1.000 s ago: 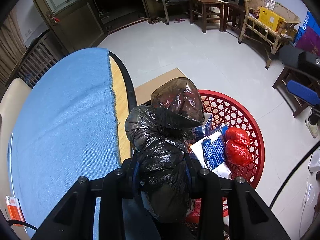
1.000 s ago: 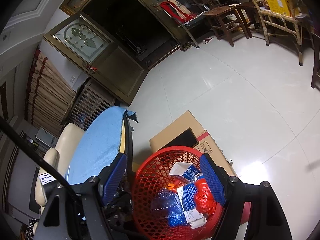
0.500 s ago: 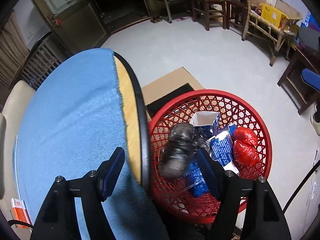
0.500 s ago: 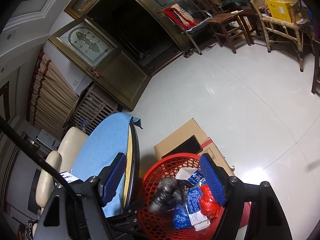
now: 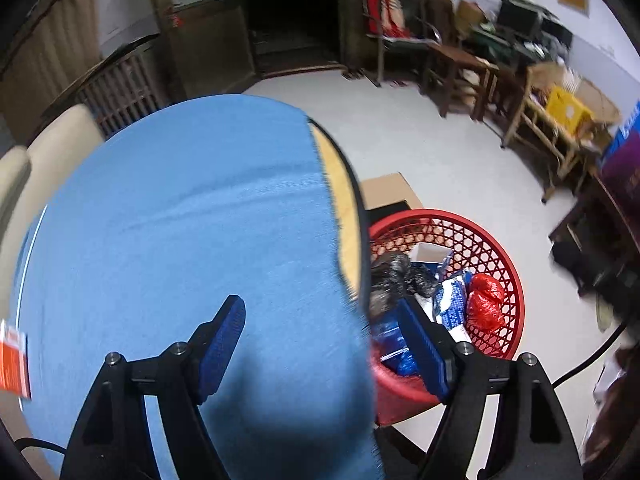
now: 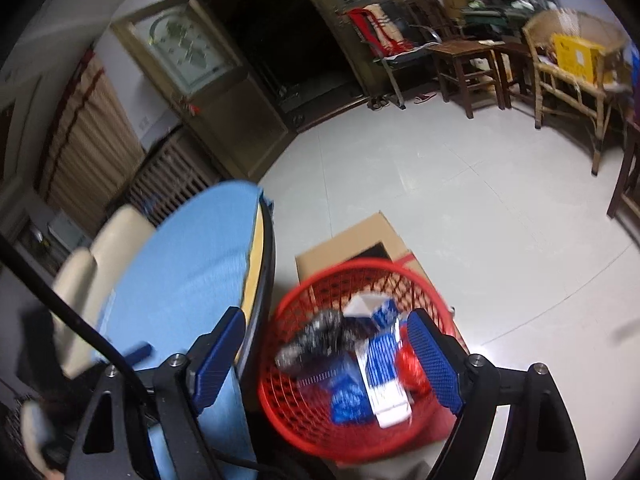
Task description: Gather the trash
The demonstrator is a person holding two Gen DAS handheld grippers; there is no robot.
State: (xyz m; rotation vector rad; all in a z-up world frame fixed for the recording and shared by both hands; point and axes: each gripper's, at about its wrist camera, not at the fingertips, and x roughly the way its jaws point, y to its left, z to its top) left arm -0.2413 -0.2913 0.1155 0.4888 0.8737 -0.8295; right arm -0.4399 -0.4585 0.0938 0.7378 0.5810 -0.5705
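A red mesh basket stands on the floor beside the round table. A crumpled black plastic bag lies inside it with blue-and-white packets and a red bag. My left gripper is open and empty, above the table's right edge. My right gripper is open and empty, above the basket and the table edge. A red-orange packet lies at the table's left rim.
The table has a blue cloth. A flat cardboard box lies behind the basket. Cream chairs, wooden chairs and a bamboo bench stand around.
My left gripper opened and let the black bag drop into the basket, then swung left and up over the table. The right view has also shifted left.
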